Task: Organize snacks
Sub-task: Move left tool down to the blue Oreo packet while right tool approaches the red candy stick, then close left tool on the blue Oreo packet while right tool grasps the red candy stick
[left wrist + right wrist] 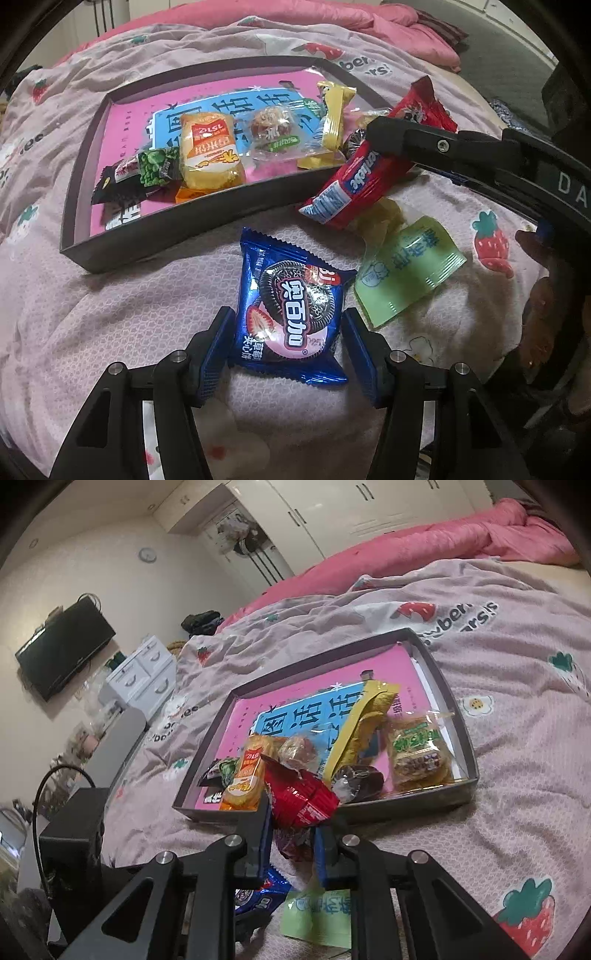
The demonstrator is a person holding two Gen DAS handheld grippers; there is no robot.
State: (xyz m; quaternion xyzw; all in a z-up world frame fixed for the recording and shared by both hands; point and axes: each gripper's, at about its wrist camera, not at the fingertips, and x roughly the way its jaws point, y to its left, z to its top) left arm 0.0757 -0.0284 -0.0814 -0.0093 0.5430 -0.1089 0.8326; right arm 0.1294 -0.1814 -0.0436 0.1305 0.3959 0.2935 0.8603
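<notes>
A: So, biggest first: the bedspread [110, 314] is soft and lumpy, so the grey tray [155, 232] could tip if a pack lands on its wall.

B: And the red packet [354, 184]?

A: The right gripper [291, 834] is clamped on it, held just above the tray's near edge. The wrapper is slick and crumpled; it may slip out short of the tray.

B: The left gripper [288, 354]?

A: Its jaws straddle the blue cookie pack [291, 314] lying on the bed, apart. I can't tell whether the pads touch it.

B: Anything hidden?

A: A yellowish wrapper [384, 218] is partly covered by the red packet beside the green sachet [406, 269].
</notes>
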